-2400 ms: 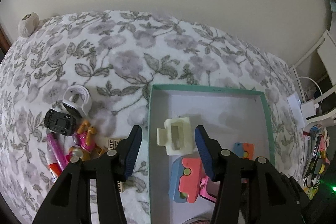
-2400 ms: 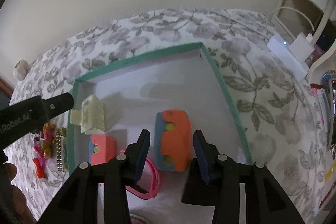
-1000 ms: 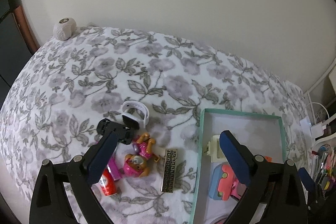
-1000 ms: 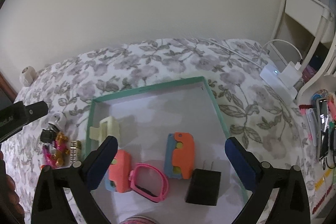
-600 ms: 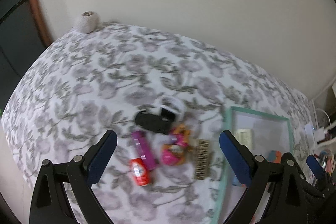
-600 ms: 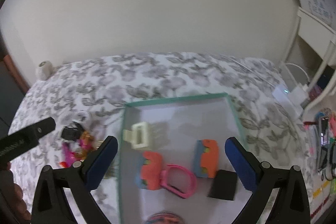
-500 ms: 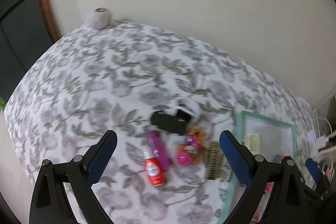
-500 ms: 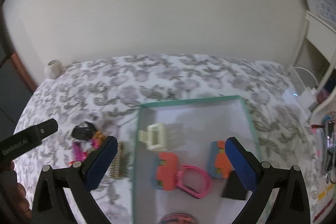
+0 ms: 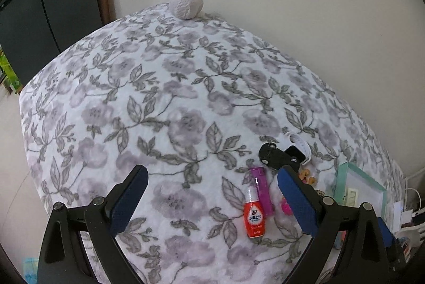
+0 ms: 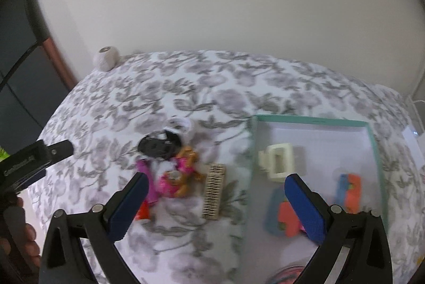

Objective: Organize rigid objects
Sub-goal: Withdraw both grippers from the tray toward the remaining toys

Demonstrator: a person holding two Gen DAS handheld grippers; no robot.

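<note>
Both grippers hang above the floral-covered tabletop [image 9: 170,103] with their jaws spread wide and nothing between them, so no piece is in hand at this moment. Nearest the left gripper [image 9: 212,200], just inside its right finger, lie a small red bottle [image 9: 254,215] and a purple tube [image 9: 261,187] side by side; beyond them sit a black clip-like part [image 9: 279,157] and a white ring [image 9: 298,144]. In the right wrist view, which is blurred, the right gripper [image 10: 216,201] looks down on the same loose cluster ahead and to its left, with a pink and orange toy figure [image 10: 180,172] and a patterned gold bar [image 10: 214,195] between its fingers. Ahead and to its right is the teal-rimmed tray [image 10: 310,120], already holding a cream clip [image 10: 277,160] and two orange and blue blocks [image 10: 349,191], one near each side. By my reading the sorting is partly done: some pieces are in the tray and about six are left outside it. A ball of twine [image 9: 186,4] sits at the far edge, well apart from everything.
</note>
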